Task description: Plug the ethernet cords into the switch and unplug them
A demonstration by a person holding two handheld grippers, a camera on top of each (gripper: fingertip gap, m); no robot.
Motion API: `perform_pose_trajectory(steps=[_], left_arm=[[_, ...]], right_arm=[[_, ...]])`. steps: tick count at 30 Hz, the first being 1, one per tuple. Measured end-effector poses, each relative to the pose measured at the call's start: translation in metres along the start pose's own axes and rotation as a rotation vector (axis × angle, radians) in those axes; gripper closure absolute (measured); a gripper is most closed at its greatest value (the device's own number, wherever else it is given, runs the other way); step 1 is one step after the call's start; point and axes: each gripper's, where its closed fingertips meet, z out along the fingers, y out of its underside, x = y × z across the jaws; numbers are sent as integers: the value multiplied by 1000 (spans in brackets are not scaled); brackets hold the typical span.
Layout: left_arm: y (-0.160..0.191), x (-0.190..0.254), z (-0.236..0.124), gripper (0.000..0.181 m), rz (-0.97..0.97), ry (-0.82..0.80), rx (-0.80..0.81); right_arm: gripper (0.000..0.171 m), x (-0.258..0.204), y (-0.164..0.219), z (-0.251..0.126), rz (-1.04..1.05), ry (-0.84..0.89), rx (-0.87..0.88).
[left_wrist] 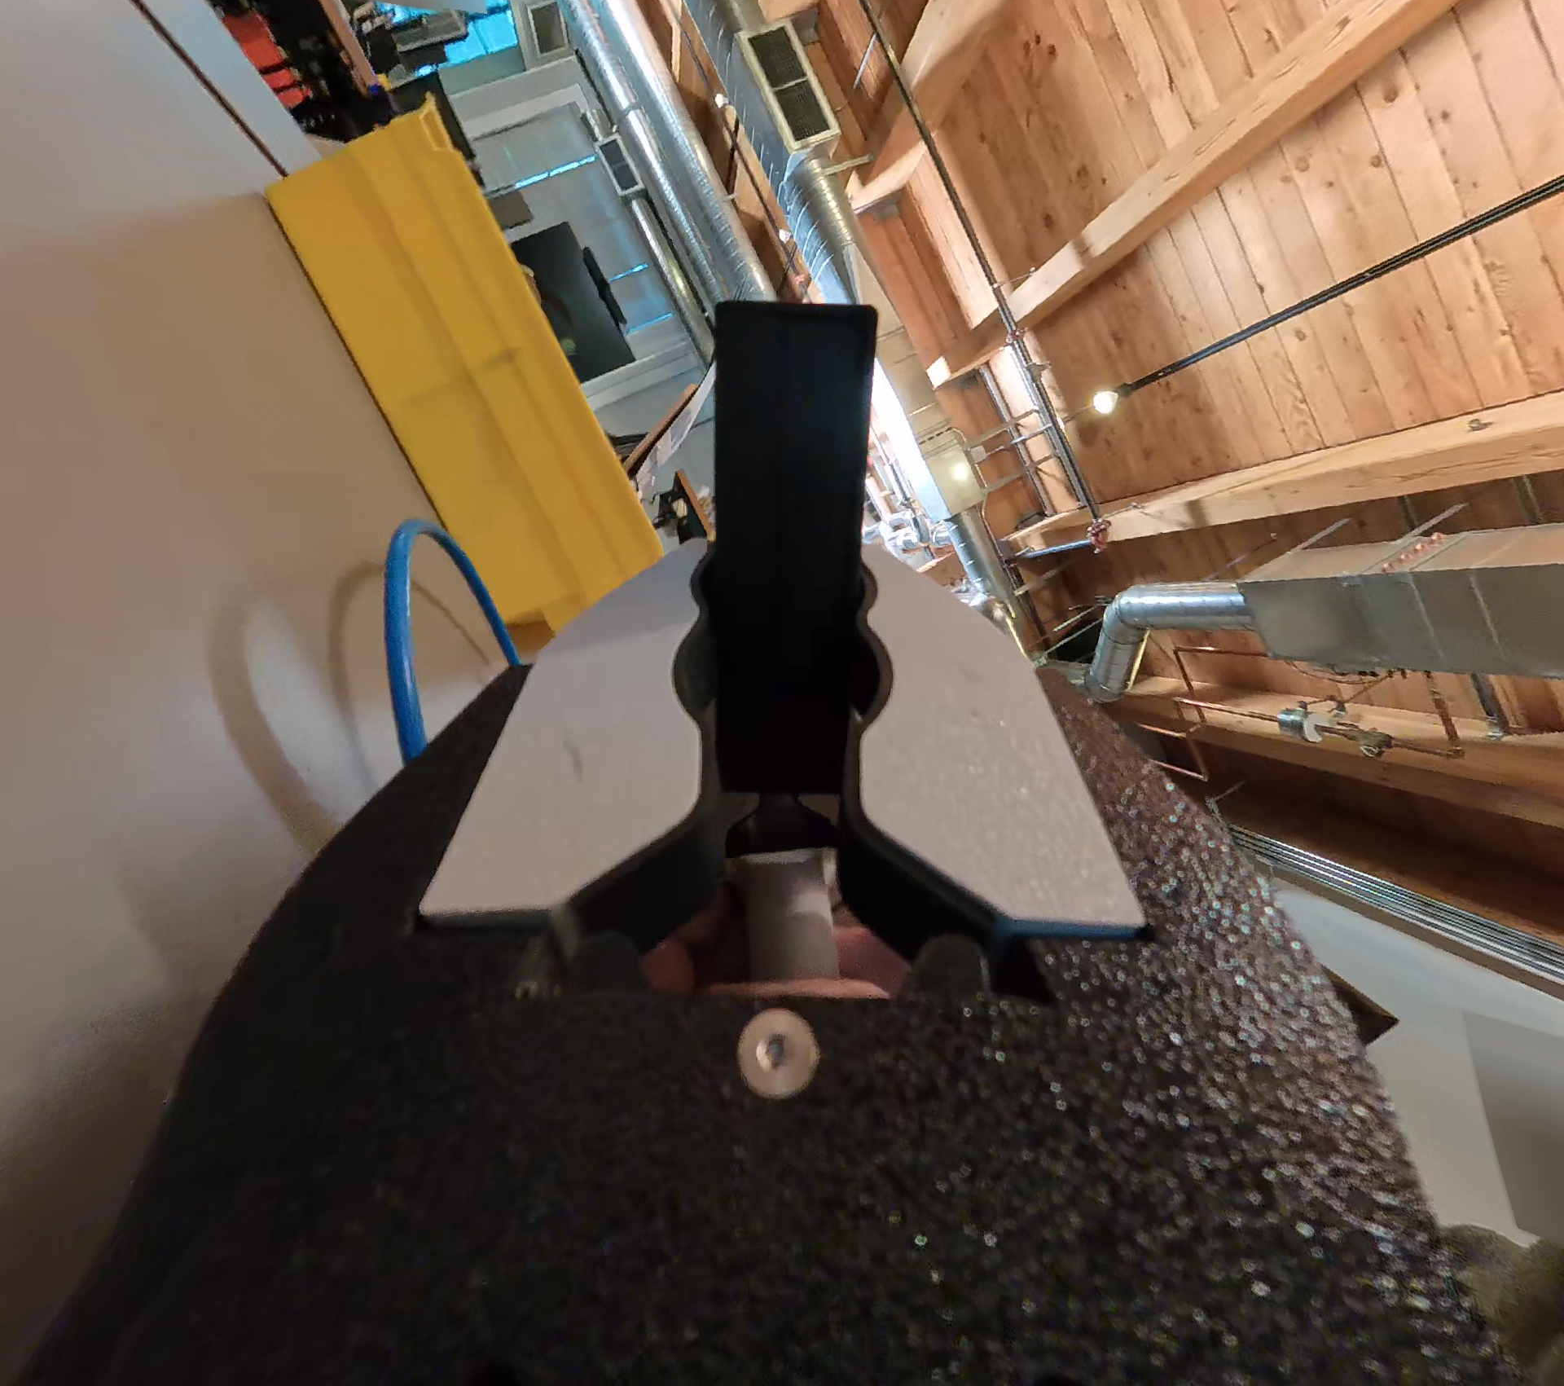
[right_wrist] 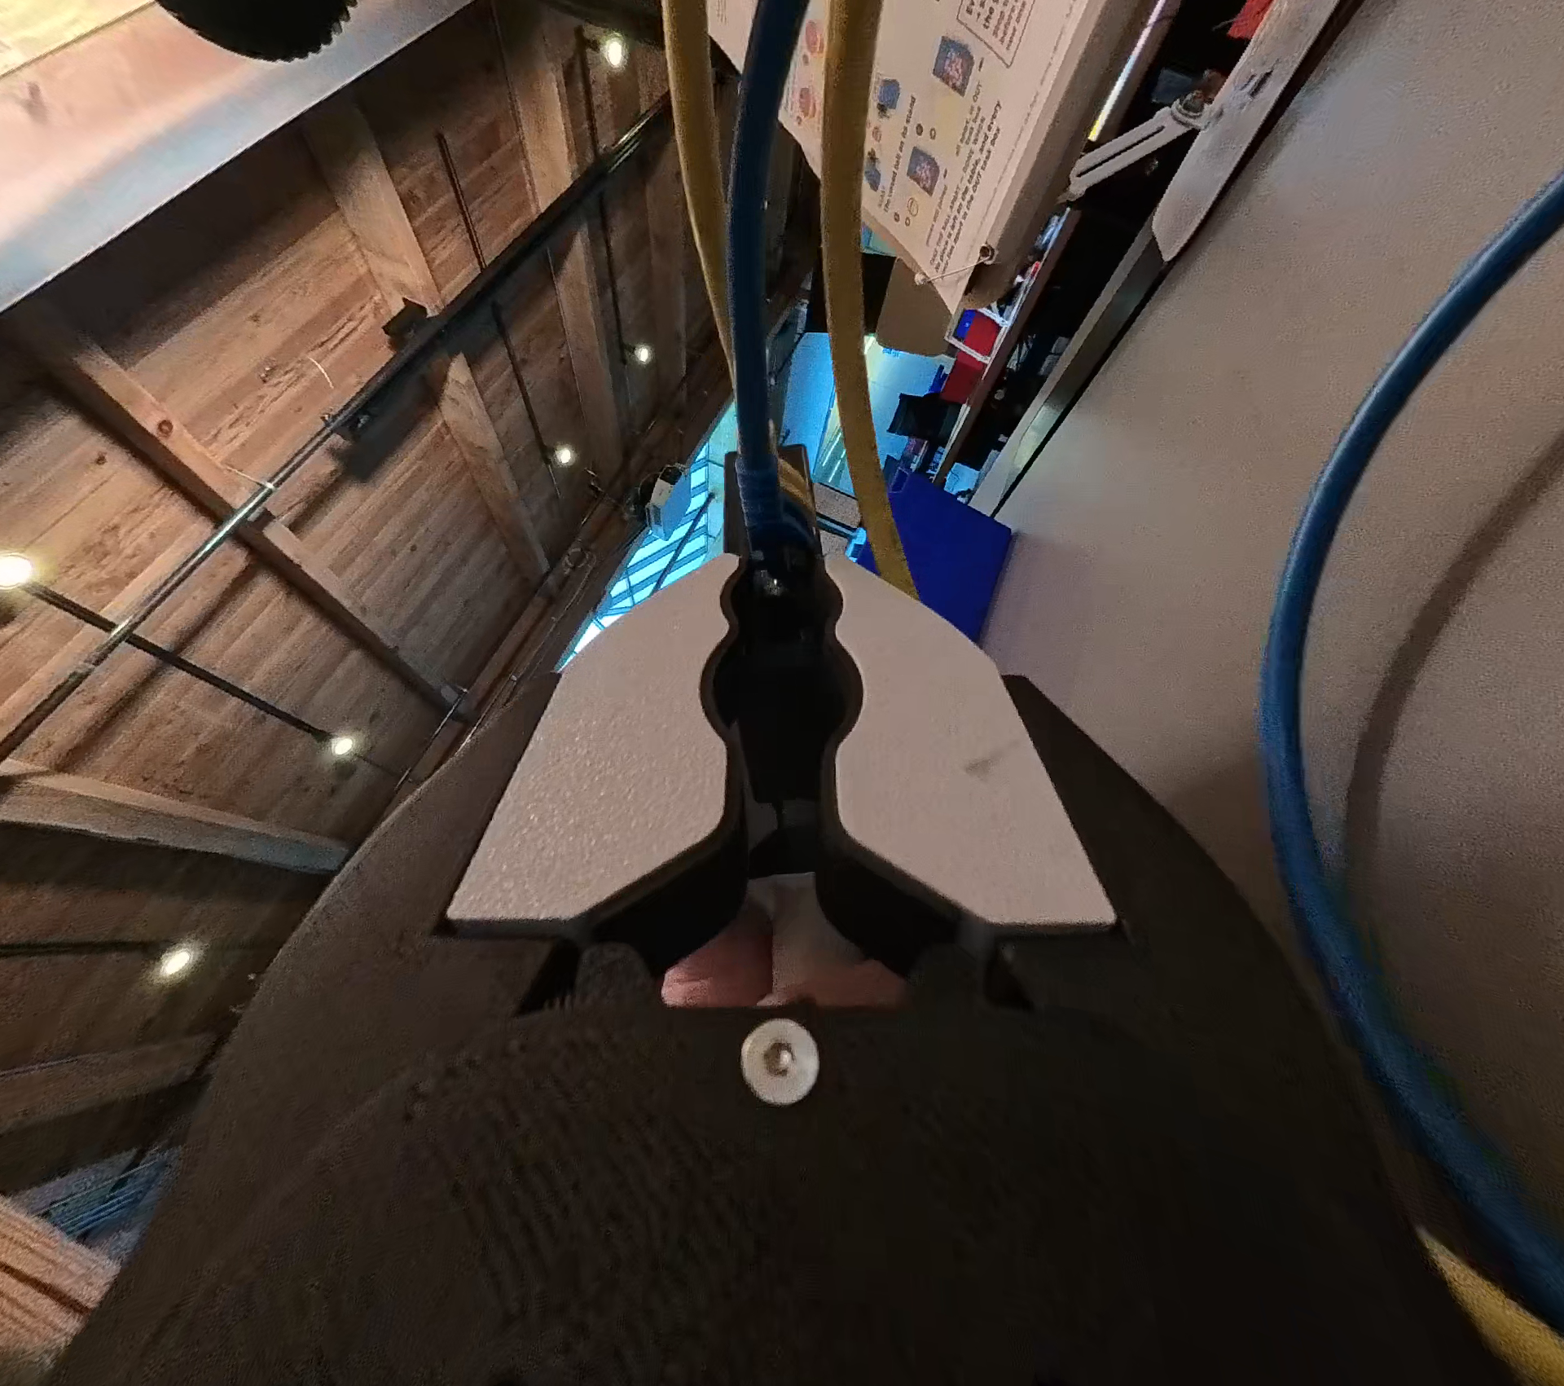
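Left tongs (left_wrist: 791,363) pinching a black switch (left_wrist: 791,541) held up, right tongs (right_wrist: 774,541) pinching a blue cord (right_wrist: 749,262) by its plug, yellow cords (right_wrist: 846,329) alongside, pale tabletop (left_wrist: 127,456), yellow bin (left_wrist: 474,397), plank ceiling (left_wrist: 1227,118) with silver ducts (left_wrist: 669,101)

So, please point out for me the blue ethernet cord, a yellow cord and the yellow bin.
blue ethernet cord (right_wrist: 745,296): right wrist view, on its sheath above the plug boot held in the right gripper (right_wrist: 774,566).
yellow cord (right_wrist: 842,296): right wrist view, on its hanging stretch.
yellow bin (left_wrist: 457,363): left wrist view, on its ribbed side.
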Motion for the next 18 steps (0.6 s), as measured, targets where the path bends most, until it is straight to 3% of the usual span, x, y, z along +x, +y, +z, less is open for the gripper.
perform_pose_trajectory(steps=[11,18], left_arm=[[2,3,0,154,15,7,-51],[4,1,1,154,44,-13,-73]], right_arm=[[151,1,2,0,-88,36,-67],[160,0,2,-1,-213,71,-103]])
